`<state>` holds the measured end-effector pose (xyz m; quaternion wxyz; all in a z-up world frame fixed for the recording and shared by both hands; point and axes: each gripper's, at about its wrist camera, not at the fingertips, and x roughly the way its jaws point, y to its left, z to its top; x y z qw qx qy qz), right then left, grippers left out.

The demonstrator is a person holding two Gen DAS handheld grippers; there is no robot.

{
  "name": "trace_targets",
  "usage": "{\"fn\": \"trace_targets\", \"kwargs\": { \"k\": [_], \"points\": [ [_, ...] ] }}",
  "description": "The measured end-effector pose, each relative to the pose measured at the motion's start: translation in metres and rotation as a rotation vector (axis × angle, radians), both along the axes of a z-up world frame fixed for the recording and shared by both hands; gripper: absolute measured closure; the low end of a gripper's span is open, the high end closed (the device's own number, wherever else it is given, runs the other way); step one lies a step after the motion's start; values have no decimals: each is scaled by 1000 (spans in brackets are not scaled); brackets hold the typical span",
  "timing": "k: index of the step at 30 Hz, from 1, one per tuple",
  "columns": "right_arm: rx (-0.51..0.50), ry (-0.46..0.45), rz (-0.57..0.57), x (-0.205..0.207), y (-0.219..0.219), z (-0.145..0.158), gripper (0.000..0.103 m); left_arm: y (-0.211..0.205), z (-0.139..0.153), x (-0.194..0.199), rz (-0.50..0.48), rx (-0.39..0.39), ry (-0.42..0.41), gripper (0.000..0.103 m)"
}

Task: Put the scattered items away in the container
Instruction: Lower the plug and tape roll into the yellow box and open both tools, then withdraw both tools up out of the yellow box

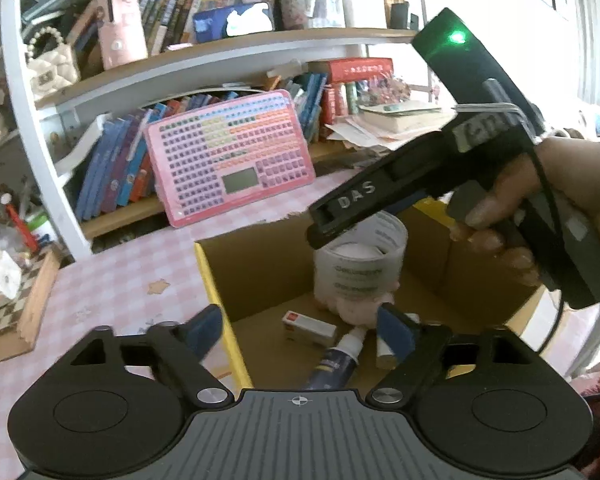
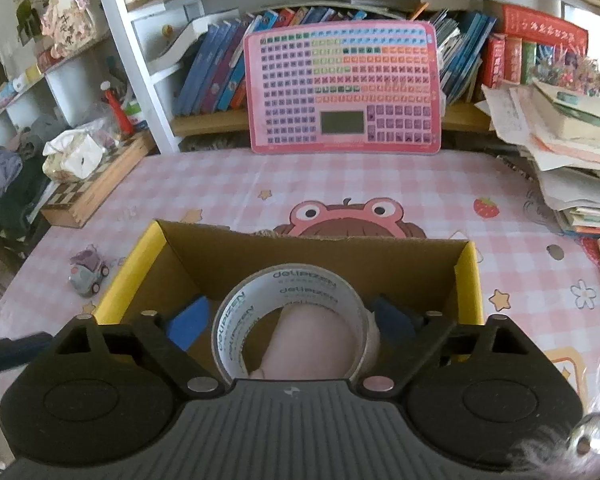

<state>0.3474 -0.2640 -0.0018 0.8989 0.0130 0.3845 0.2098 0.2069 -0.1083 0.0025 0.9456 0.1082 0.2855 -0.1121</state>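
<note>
An open cardboard box with yellow rims [image 1: 260, 276] [image 2: 470, 280] stands on the pink checked table. Inside it lie a small red-and-white carton [image 1: 308, 326], a dark blue tube [image 1: 334, 364] and a pink soft object [image 1: 360, 312]. A roll of clear tape [image 2: 292, 312] [image 1: 360, 260] sits between my right gripper's [image 2: 296, 320] blue fingers over the box; the jaws are wide and not touching it. My left gripper [image 1: 300, 326] is open and empty at the box's near left rim. A small toy car [image 2: 88, 274] stands on the table left of the box.
A pink keyboard-like board [image 2: 344, 88] leans on the bookshelf at the back. A chequered wooden box [image 2: 96, 184] with tissues stands at the left. A pile of papers and books [image 2: 572, 148] lies at the right.
</note>
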Motion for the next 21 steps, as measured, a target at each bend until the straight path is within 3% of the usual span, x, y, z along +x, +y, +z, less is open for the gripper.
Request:
{"fn": "trace_targets", "kwargs": {
  "k": [21],
  "points": [
    [-12,-147,-106,-79,-17,32,10,36,27,-48,44,-72,-88,10]
  ]
}}
